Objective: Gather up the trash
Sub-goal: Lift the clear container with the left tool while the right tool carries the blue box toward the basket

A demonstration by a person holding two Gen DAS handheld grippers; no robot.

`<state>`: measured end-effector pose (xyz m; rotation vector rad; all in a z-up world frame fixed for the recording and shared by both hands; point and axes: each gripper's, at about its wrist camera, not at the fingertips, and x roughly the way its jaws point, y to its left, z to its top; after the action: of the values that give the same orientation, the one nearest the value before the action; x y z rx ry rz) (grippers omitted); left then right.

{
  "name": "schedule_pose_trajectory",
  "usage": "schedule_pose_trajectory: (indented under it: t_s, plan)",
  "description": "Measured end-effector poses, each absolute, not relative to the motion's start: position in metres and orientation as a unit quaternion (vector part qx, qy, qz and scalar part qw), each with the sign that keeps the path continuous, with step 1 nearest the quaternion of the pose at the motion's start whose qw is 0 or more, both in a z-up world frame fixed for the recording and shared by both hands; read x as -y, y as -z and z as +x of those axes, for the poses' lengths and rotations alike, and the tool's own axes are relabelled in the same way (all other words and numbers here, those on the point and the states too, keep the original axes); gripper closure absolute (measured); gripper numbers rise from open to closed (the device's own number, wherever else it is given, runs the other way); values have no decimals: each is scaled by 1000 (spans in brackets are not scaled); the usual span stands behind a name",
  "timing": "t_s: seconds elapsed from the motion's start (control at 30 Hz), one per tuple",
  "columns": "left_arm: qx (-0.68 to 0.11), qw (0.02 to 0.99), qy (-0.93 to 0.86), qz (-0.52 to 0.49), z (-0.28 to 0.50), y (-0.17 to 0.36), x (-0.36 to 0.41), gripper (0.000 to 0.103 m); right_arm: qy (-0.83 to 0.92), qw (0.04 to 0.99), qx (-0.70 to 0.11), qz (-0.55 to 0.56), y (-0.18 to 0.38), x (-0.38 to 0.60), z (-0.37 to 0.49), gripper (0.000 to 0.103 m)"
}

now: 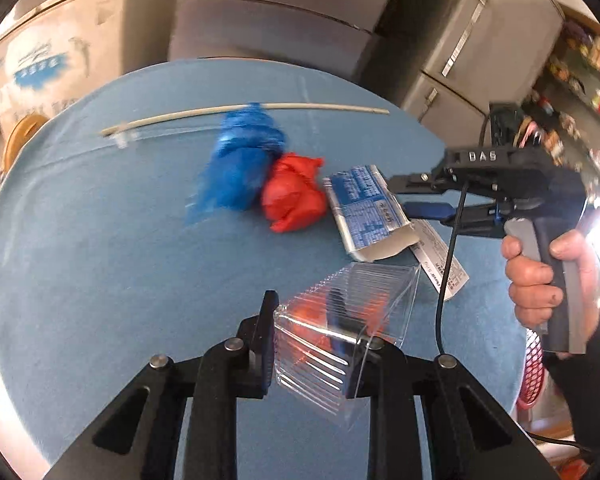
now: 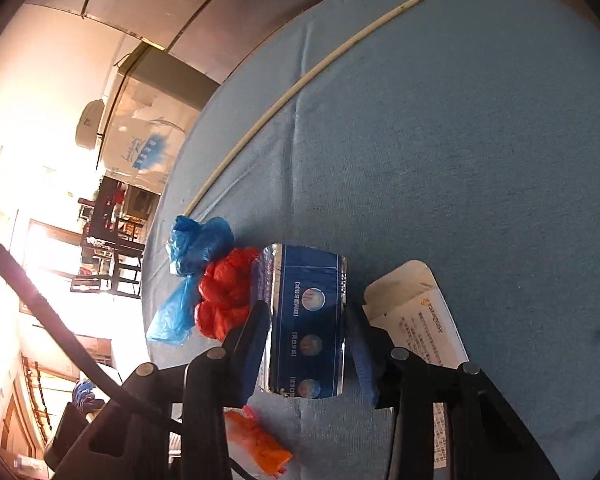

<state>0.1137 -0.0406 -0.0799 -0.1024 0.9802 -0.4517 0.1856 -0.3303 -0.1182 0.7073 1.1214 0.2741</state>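
Observation:
My left gripper [image 1: 312,344] is shut on a clear ribbed plastic container [image 1: 336,324] and holds it above the blue tablecloth [image 1: 100,260]. My right gripper [image 2: 308,344] straddles a blue and silver carton [image 2: 306,324] lying on the cloth, its fingers on either side; in the left wrist view the carton [image 1: 366,212] lies at the right gripper's [image 1: 410,196] tips. A crumpled red bag [image 1: 294,194] and a blue bag [image 1: 240,160] lie left of the carton; they also show in the right wrist view as red bag [image 2: 226,294] and blue bag [image 2: 192,268].
A long pale stick [image 1: 244,110] lies across the far side of the table. A white printed box [image 2: 420,320] lies beside the carton. An orange scrap [image 2: 260,440] lies near the right gripper. A cardboard box [image 1: 52,64] and grey cabinets [image 1: 480,48] stand beyond the table.

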Motion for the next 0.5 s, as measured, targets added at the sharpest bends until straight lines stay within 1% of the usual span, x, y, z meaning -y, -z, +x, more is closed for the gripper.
schedule_pose_trajectory:
  t_s: [0.03,0.1,0.13,0.17,0.2,0.23,0.33,0.37,0.4,0.43,0.5]
  plan:
    - [-466,858,209,-56,110,79,32,78,-125,780,-520,325,119,330,183,59]
    - [-465,860,200,-68,105,79,19,78,-128,767,-536,328,122,324,186,49]
    - [-464,861,196,-71,101,80,15,78,-129,764,-540,328,123,321,187,46]
    - [-464,861,193,-75,100,81,13,78,-126,764,-544,324,123,317,187,38]
    - [-464,862,189,-79,99,81,8,78,-119,766,-549,312,124,311,188,32]
    - [-464,862,185,-84,97,82,4,78,-112,769,-553,300,124,306,189,32]
    - [-466,861,178,-99,96,82,-4,78,-113,780,-541,294,126,296,187,32]
    - [-466,861,178,-102,94,81,-6,78,-113,784,-538,289,125,292,186,39]
    - [-463,862,178,-103,93,81,-6,78,-110,786,-540,279,125,287,185,49]
    - [-460,864,177,-102,92,78,-6,78,-106,790,-539,273,124,283,185,53]
    - [-456,867,177,-100,90,74,-5,78,-103,801,-527,266,118,281,182,56]
